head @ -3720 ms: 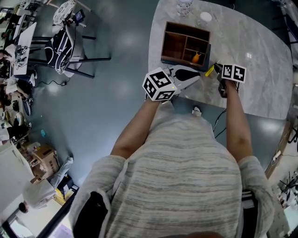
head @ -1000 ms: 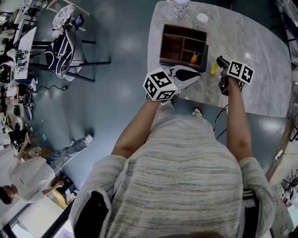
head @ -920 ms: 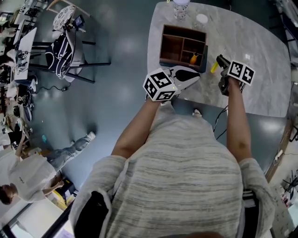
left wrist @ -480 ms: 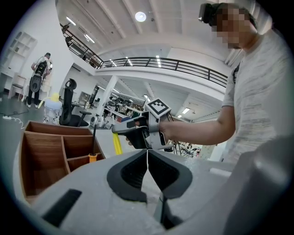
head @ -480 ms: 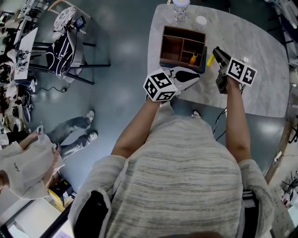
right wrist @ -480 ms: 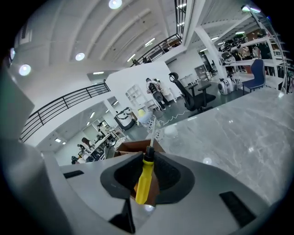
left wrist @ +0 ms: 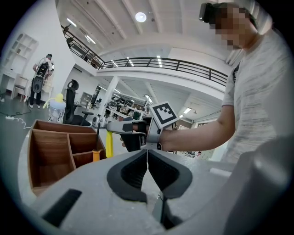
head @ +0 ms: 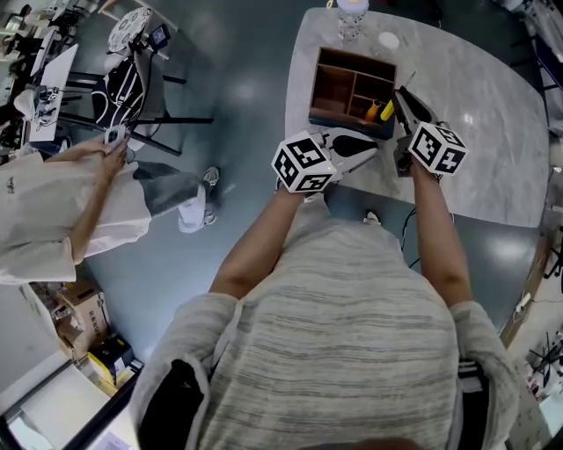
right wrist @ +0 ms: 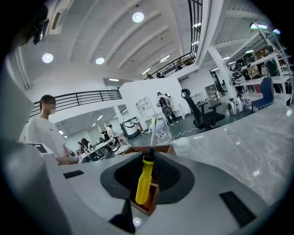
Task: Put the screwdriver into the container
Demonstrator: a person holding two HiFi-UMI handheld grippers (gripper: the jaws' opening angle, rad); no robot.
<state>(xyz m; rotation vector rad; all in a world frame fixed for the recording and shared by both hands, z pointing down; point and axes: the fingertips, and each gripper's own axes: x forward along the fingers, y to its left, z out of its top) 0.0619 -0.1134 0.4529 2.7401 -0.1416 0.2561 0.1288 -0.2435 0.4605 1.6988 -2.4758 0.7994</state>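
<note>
Screwdriver [right wrist: 144, 179] gripped at its collar by right hand-held gripper [head: 403, 98], handle hanging just above the container's [head: 315, 83] right edge (carry step). Left hand-held gripper [left wrist: 147, 156] closed, empty, near container's front. Next: centre over a compartment, lower, release

- The container [head: 350, 85] sits on the bench [head: 493, 114].
- The screwdriver [head: 387, 110] is above the container's right side.
- A bottle [head: 352, 18] stands behind the container.

Screwdriver [right wrist: 144, 181]: yellow handle, black collar, steel shaft, near-upright, handle down, clamped in right gripper [right wrist: 148, 158], frame centre. Container [head: 331, 83]: brown wooden divided box, upper centre, on desk [head: 493, 132].
</note>
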